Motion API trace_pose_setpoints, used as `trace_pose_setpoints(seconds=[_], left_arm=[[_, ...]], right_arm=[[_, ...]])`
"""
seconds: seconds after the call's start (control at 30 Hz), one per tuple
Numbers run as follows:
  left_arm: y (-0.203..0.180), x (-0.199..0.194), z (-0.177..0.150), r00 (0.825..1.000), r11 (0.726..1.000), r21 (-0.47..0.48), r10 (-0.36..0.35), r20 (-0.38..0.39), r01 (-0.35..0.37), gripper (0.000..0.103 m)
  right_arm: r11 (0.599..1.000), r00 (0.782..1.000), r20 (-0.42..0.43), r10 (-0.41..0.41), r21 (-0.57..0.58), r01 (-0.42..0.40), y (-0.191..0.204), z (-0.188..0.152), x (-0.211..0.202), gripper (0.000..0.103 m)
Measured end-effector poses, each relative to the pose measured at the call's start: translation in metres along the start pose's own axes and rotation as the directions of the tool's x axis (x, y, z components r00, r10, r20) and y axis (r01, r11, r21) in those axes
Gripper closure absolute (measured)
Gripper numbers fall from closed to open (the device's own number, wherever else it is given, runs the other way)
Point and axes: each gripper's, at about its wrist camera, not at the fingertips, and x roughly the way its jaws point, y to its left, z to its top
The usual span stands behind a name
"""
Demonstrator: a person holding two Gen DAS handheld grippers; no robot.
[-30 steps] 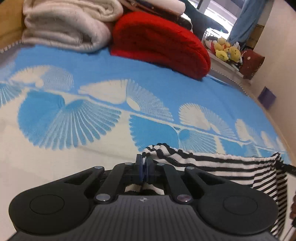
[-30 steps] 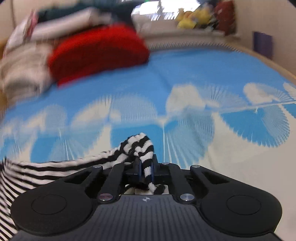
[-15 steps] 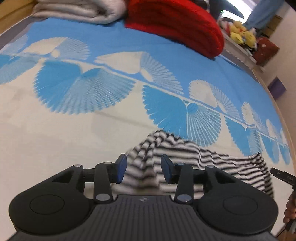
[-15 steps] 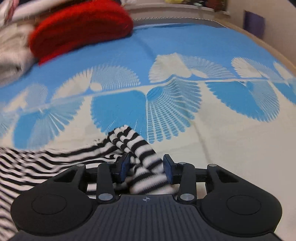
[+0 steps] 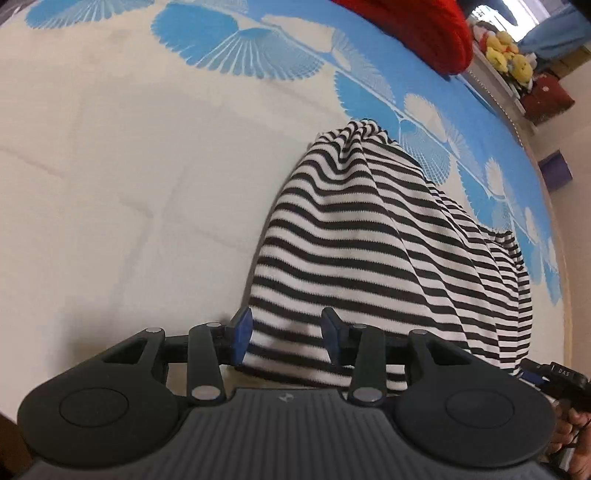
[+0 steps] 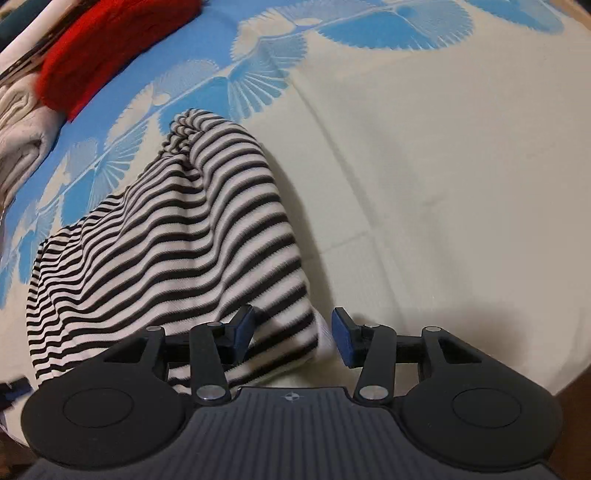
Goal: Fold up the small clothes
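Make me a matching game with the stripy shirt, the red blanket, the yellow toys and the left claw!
Things:
1. stripy shirt
2. red blanket
3. yellow toys
4. left claw

Descriptions:
A. open, over the shirt's near edge
B. rumpled on the bedspread
C. on a ledge beside the bed
D. heaped at the bed's far end

Pairs: 1-B, 2-D, 3-C, 4-A
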Motion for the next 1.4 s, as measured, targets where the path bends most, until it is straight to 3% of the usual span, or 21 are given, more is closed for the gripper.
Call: trace_pose_setpoints(seconds=[0.17,0.2,0.27,0.3,0.33,0.37,0.4,0.47,0.53,0.57,0.67,0.73,0.8,0.9,1.0,1.07,1.13,1.23,1.3,1.37,1.4], left_arm=[[0.003,0.020,-0.002,0.995,0.998,0.011,0.059,-0.075,-0.059,0.058],[0.002,0.022,-0.003,0.994,0.997,0.023,0.071,-0.078,-0.069,0.058],[0.002,0.025,-0.005,0.994,0.996,0.049,0.082,-0.078,-0.078,0.061],[0.002,0.024,-0.006,0.994,0.995,0.062,0.079,-0.072,-0.074,0.067],[0.004,0.022,-0.008,0.995,0.995,0.076,0.070,-0.067,-0.065,0.086],[0.003,0.019,-0.010,0.996,0.994,0.094,0.060,-0.063,-0.054,0.102],[0.002,0.015,-0.011,0.997,0.993,0.106,0.062,-0.043,-0.057,0.102],[0.010,-0.007,-0.008,0.996,0.996,0.060,0.059,0.070,-0.063,0.103],[0.026,-0.035,-0.008,0.984,0.999,-0.035,-0.008,0.179,0.015,0.103],[0.031,-0.040,-0.009,0.982,0.999,-0.046,-0.009,0.190,0.018,0.103],[0.036,-0.025,-0.014,0.995,0.998,-0.031,0.064,0.080,-0.062,0.102],[0.033,-0.006,-0.016,0.994,0.994,0.008,0.111,-0.022,-0.111,0.102],[0.026,0.007,-0.018,0.984,0.986,0.060,0.159,-0.080,-0.155,0.101],[0.003,-0.011,-0.014,0.980,0.969,0.152,0.186,0.070,-0.195,0.094],[-0.015,-0.025,-0.015,0.986,0.976,0.195,0.069,0.149,-0.097,0.082],[-0.023,-0.018,-0.016,0.995,0.979,0.206,-0.014,0.102,-0.007,0.078],[-0.029,-0.002,-0.018,0.999,0.975,0.218,-0.039,0.017,0.034,0.073],[-0.036,0.030,-0.022,0.990,0.967,0.248,0.081,-0.111,-0.051,0.070],[-0.038,0.036,-0.017,0.987,0.965,0.251,0.112,-0.117,-0.080,0.070],[-0.039,0.026,-0.011,0.994,0.973,0.219,0.090,-0.057,-0.075,0.070],[-0.041,0.019,-0.008,0.997,0.975,0.213,0.070,-0.011,-0.066,0.070]], right_arm=[[0.998,0.999,0.006,-0.037,-0.045,0.037,0.003,-0.005,0.005,0.056],[0.999,0.999,0.005,-0.035,-0.039,0.035,0.003,-0.004,0.006,0.059],[0.999,1.000,0.005,-0.023,-0.029,0.023,0.003,-0.005,0.006,0.078],[1.000,1.000,0.005,-0.016,-0.027,0.016,0.004,-0.005,0.007,0.084],[0.999,1.000,0.012,-0.018,-0.032,0.018,0.004,-0.005,0.007,0.096],[0.999,1.000,0.020,-0.021,-0.040,0.022,0.003,-0.005,0.005,0.097],[0.999,0.999,0.030,-0.014,-0.039,0.015,0.003,-0.005,0.003,0.098],[1.000,0.997,0.074,0.010,-0.010,-0.009,-0.001,-0.004,-0.008,0.099],[0.995,0.985,0.157,0.071,0.053,-0.080,-0.010,-0.003,-0.029,0.100],[0.991,0.977,0.191,0.098,0.066,-0.112,-0.013,-0.004,-0.038,0.100],[0.990,0.962,0.245,0.122,0.037,-0.135,-0.014,-0.007,-0.053,0.100],[0.998,0.984,0.175,0.043,0.029,-0.049,-0.017,-0.009,-0.041,0.100],[0.998,0.998,0.042,-0.041,0.041,0.040,-0.019,-0.011,-0.016,0.100],[0.995,0.995,0.001,-0.099,0.013,0.099,-0.012,-0.010,-0.005,0.099],[0.989,0.984,0.106,-0.143,-0.028,0.147,0.001,-0.008,-0.019,0.097],[0.986,0.972,0.196,-0.133,-0.074,0.150,0.008,-0.006,-0.031,0.095],[0.992,0.974,0.221,-0.042,-0.110,0.068,0.015,-0.006,-0.035,0.095],[0.988,0.991,0.122,0.055,-0.149,-0.036,0.024,-0.007,-0.019,0.093],[0.980,0.999,0.021,-0.036,-0.195,0.039,0.028,-0.011,0.004,0.093],[0.965,0.987,-0.057,-0.151,-0.224,0.135,0.026,-0.015,0.022,0.093],[0.967,0.987,-0.052,-0.153,-0.214,0.138,0.025,-0.013,0.022,0.093]])
